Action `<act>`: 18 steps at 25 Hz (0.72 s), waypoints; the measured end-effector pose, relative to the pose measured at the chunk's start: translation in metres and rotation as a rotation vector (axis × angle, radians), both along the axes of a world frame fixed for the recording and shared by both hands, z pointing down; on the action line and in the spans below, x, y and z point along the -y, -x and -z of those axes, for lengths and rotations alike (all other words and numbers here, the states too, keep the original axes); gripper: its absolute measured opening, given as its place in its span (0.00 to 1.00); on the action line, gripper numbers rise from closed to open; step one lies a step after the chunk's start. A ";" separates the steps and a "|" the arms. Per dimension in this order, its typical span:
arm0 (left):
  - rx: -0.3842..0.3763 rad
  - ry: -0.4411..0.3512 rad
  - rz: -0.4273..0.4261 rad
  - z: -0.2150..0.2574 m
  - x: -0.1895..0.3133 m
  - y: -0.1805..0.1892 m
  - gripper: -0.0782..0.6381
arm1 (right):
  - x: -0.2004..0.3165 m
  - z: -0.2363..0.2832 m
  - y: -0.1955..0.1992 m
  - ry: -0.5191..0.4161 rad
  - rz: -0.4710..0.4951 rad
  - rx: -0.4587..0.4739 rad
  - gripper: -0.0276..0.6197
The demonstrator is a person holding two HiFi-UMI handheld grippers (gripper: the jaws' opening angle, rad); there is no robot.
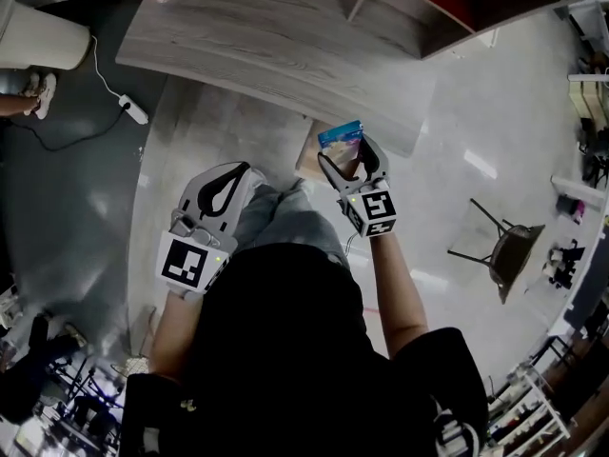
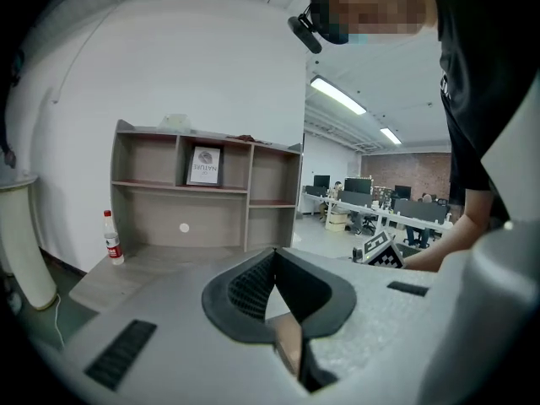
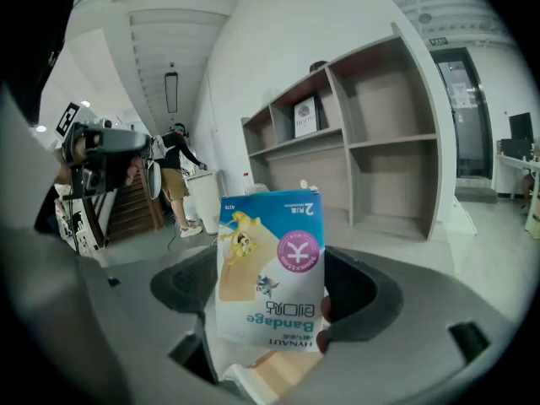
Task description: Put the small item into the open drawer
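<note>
A small blue and white bandage packet (image 1: 341,137) stands upright between the jaws of my right gripper (image 1: 350,152), which is shut on it. In the right gripper view the packet (image 3: 270,268) fills the middle, printed side toward the camera, upside down. Just beneath it shows a pale wooden edge (image 1: 306,157), perhaps the open drawer; its inside is hidden. My left gripper (image 1: 226,190) hovers to the left over the person's leg, jaws closed together with nothing in them; the left gripper view shows its pads (image 2: 253,285) meeting at the tips.
A grey wood-grain desk (image 1: 266,36) with a shelf unit (image 2: 207,192) lies ahead, a water bottle (image 2: 110,236) at its left end. A power strip (image 1: 133,109) and white bin (image 1: 38,36) sit at left. A black chair (image 1: 504,246) stands to the right.
</note>
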State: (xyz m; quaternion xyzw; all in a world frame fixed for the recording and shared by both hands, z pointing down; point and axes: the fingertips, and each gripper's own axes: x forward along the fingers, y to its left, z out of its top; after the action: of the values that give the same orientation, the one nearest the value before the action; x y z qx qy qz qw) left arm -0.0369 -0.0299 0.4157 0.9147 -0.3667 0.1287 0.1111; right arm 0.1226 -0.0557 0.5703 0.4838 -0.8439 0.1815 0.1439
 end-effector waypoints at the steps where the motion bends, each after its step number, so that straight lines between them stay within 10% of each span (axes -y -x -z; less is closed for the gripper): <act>1: 0.008 0.004 0.003 -0.003 0.001 0.003 0.11 | 0.000 -0.012 0.002 0.018 0.002 -0.004 0.67; 18: 0.068 0.108 0.032 -0.042 0.002 0.020 0.11 | -0.030 -0.184 0.004 0.359 0.084 -0.098 0.67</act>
State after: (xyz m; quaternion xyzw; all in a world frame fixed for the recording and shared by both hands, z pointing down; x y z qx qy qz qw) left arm -0.0573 -0.0321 0.4580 0.8964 -0.3776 0.1775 0.1496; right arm 0.1184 -0.0258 0.7545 0.4230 -0.8095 0.2994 0.2761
